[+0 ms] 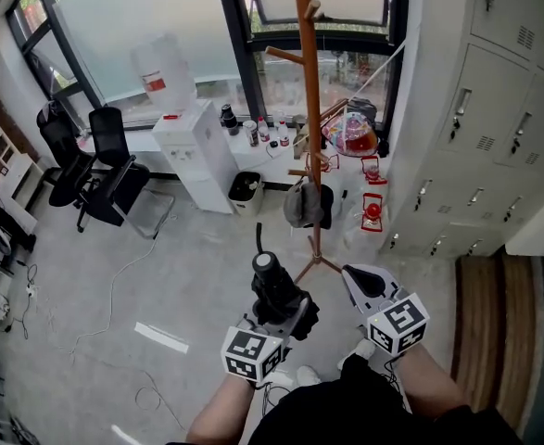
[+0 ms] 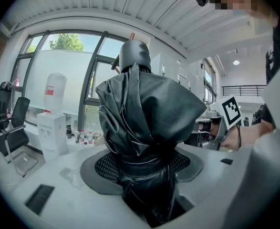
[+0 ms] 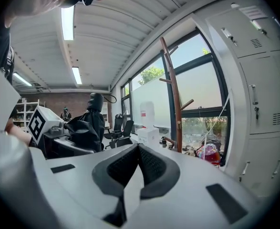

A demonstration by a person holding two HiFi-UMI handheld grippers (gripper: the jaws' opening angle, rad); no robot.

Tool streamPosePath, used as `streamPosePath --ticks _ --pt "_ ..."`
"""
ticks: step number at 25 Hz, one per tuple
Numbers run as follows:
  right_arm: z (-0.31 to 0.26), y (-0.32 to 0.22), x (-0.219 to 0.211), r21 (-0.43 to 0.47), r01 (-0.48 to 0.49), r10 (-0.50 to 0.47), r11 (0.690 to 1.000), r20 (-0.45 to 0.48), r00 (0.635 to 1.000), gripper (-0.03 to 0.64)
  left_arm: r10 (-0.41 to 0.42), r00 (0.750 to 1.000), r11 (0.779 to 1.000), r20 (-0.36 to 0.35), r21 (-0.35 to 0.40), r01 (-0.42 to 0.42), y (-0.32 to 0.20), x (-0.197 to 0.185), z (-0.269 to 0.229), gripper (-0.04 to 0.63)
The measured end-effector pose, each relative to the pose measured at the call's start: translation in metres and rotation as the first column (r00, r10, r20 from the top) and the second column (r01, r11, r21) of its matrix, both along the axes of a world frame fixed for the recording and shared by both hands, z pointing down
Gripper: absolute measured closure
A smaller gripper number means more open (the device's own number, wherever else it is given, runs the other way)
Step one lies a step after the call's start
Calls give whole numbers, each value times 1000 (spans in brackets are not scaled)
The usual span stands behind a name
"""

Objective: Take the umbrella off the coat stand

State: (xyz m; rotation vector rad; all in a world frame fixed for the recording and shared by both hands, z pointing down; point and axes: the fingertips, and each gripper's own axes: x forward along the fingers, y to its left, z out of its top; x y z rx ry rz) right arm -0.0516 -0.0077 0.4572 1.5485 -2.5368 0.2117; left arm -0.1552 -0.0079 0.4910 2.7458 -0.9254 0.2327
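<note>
So the umbrella [image 2: 144, 128] is already off the coat stand [image 1: 307, 109]. It's a folded black one, and the left gripper [image 2: 147, 168] has its jaws clamped around the bundled fabric just under the strap band, with the handle end pointing up. The stand itself is well apart from it now, over by the window edge of the floor, between the water dispenser [image 1: 196, 151] and the lockers [image 1: 494, 109]. The only thing I can see hanging on it is a grey thing [image 1: 301, 206] low down, a cap or a bag, I can't tell which. The right gripper [image 3: 139, 163] has its jaws together with nothing in them and just hangs beside the left one. To me this looks like the carry-away part, so the job is basically done. If you want to do this bit well, I'd hold the squeeze steady, because that slick fabric looks like it could slide through the pads. I'd also keep the umbrella roughly upright so the canopy doesn't flop open or swing. The thin loop on the handle end could snag on something, so watch that. The right gripper should stay out of the way unless the bundle starts slipping.
</note>
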Motion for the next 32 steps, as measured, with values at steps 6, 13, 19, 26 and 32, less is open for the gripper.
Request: streamPosePath --ticks 6,13,19,26,32 --pt "1 8 16 -2 -32 32 999 -1 999 563 34 999 999 -5 -6 -34 7 18 1 334" --pt "3 12 25 -5 -52 52 999 5 999 563 56 998 998 0 -2 -56 9 28 0 334" --pt "8 14 27 -10 -56 56 998 9 998 563 64 998 998 2 -10 -64 11 32 3 334" --pt "8 16 25 -9 -50 50 999 -1 999 563 70 998 997 4 -12 -70 13 31 5 334" --pt "6 17 26 -7 -51 50 999 -3 999 563 71 997 997 0 -18 -71 14 32 4 334"
